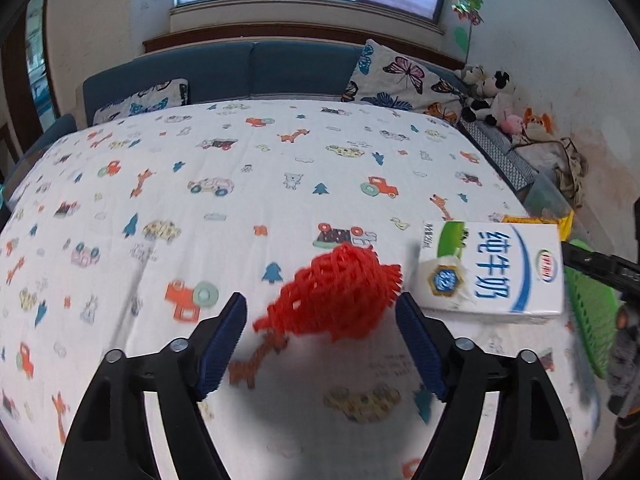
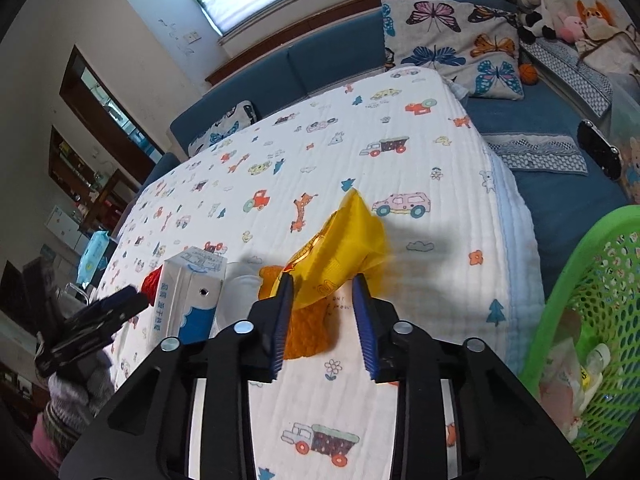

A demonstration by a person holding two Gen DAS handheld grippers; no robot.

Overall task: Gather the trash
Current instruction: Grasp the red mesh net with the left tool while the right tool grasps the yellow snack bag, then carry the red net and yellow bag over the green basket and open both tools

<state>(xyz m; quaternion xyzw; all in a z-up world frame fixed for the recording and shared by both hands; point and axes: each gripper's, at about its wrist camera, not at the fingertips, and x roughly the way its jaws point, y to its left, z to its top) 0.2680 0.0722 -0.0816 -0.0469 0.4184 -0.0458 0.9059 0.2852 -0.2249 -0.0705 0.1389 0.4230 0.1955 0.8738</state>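
I count four pieces of trash on the printed white quilt [image 1: 240, 200]: one red foam fruit net [image 1: 340, 292], one white-and-blue milk carton [image 1: 492, 272], one crinkled yellow plastic wrapper [image 2: 344, 248] and one orange foam net [image 2: 308, 332]. A single green perforated plastic basket [image 2: 592, 320] sits off the quilt's right edge with a few scraps inside.

The red net lies crumpled and bulbous near the quilt's front, its narrow tail pointing toward my left gripper [image 1: 320, 308]. That gripper's jaws stand wide apart on either side of the net, not visibly pressing it. The carton lies on its side just right of the net.

My right gripper [image 2: 324, 292] is spread moderately; the yellow wrapper's lower end sits between its blue pads [image 2: 364, 320]. I cannot tell whether they touch it. The wrapper tilts upward, overlapping the orange net beneath. Butterfly pillows [image 2: 456, 40] rest on the blue sofa [image 2: 320, 60] beyond.
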